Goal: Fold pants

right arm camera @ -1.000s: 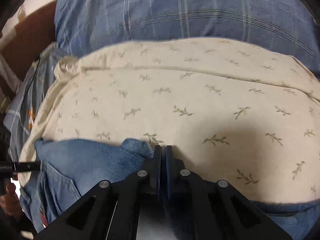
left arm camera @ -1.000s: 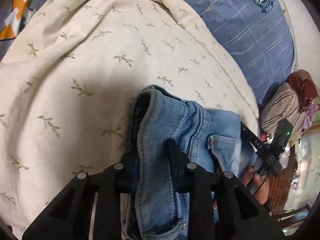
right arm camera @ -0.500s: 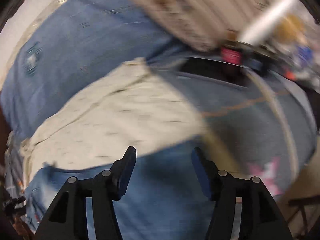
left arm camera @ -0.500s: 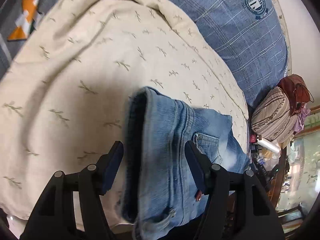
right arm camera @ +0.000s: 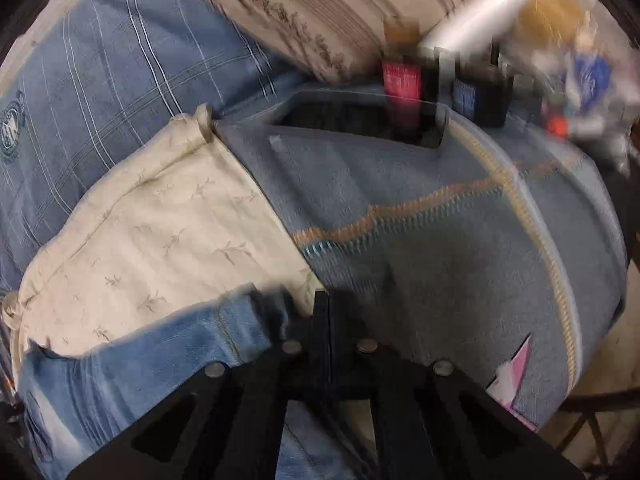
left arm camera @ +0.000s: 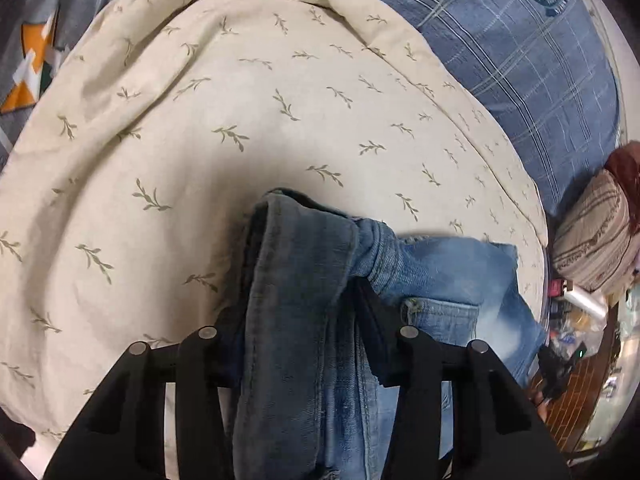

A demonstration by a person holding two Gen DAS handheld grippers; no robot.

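The blue denim pants (left arm camera: 304,280) lie folded on a cream leaf-print quilt (left arm camera: 200,128). In the left wrist view my left gripper (left arm camera: 296,316) is shut on a thick bunched fold of the pants, which fills the gap between its fingers. A back pocket (left arm camera: 440,312) shows to the right. In the right wrist view, which is blurred, my right gripper (right arm camera: 329,316) is shut with its fingers together on an edge of the pants (right arm camera: 160,348) that stretches away to the left.
A blue plaid pillow (left arm camera: 520,52) lies behind the quilt. A grey-blue blanket (right arm camera: 440,240) with orange stitching covers the bed's right side. A striped bag (left arm camera: 592,240) and small items on a cluttered shelf (right arm camera: 480,80) stand beyond the bed's edge.
Both grippers opened half a second ago and have shut on the pants again. The right gripper has swung right towards the blanket. The left one holds a thicker fold.
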